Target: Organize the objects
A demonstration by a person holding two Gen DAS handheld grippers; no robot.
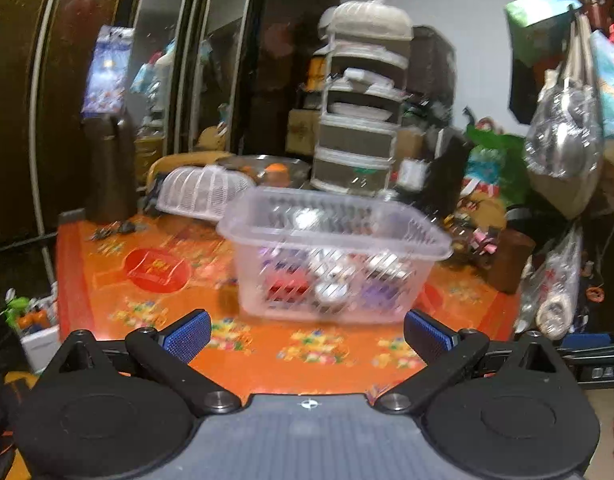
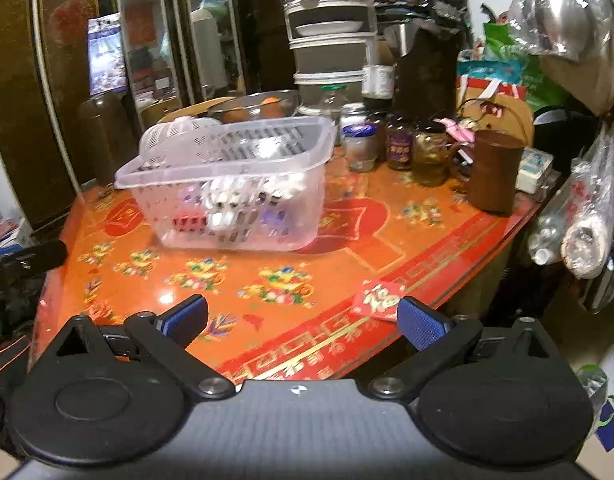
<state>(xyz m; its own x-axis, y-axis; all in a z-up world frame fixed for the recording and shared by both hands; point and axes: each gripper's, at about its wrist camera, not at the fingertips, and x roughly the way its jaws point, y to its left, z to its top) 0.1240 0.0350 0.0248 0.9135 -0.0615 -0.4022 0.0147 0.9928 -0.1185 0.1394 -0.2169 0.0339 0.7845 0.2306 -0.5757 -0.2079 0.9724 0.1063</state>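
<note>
Clear slotted plastic basket (image 2: 231,184) holding small red, silver and purple items sits toward the far left corner of the orange flowered table (image 2: 267,280). Red paper envelope (image 2: 379,300) lies at the near right edge. Left gripper (image 1: 307,336) and right gripper (image 2: 303,320) hover spread apart, empty.

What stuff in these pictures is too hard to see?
- Small items inside the clear plastic slotted basket: in both wrist views, the slotted walls and blur hide what they are.
- Labels on the small glass jars: right wrist view, too small and blurred to read.
- Contents of the crinkly clear plastic bag: left wrist view, glare and blur hide them.
- Red envelope: right wrist view, partly covered by the right gripper.
</note>
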